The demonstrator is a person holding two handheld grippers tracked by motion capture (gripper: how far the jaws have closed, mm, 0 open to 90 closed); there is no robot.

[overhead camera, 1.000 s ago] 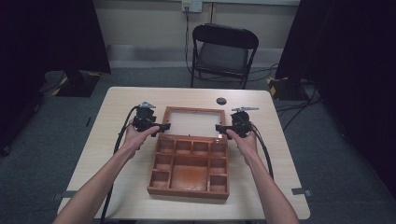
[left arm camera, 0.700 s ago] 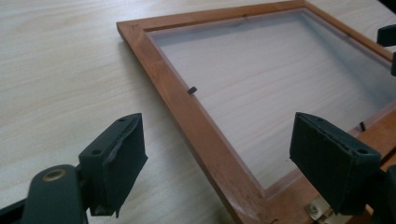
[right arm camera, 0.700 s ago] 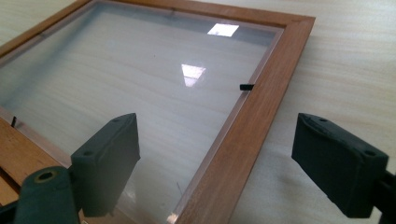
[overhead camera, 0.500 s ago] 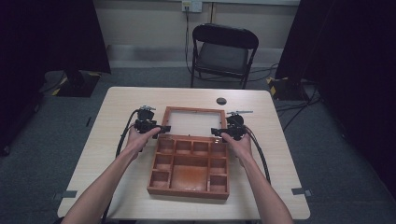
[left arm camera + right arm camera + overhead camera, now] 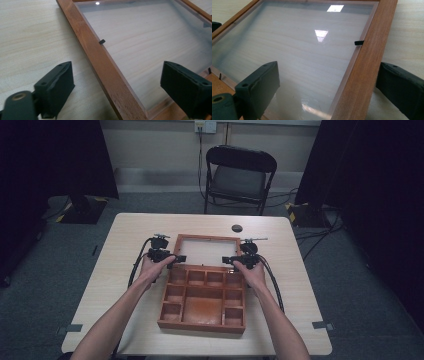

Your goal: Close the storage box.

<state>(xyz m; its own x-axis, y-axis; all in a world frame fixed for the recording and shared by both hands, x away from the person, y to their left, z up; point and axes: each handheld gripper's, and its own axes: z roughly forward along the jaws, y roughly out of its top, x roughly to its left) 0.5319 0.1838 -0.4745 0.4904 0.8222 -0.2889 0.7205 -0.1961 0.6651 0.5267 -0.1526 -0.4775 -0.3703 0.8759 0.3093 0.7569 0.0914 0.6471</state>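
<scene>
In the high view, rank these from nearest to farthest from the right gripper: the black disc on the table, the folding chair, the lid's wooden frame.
From the right gripper:
1. Lid's wooden frame, right beside its jaws.
2. Black disc, on the table beyond.
3. Folding chair, behind the table.

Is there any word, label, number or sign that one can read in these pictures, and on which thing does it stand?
None: no text can be read.
Wooden box: bare compartments, no label visible.
Glazed lid: plain wooden frame and clear pane with light reflections, no writing.
Left gripper and right gripper: black jaws without markings.
Wall socket: too small to tell whether it bears any marking.
</scene>
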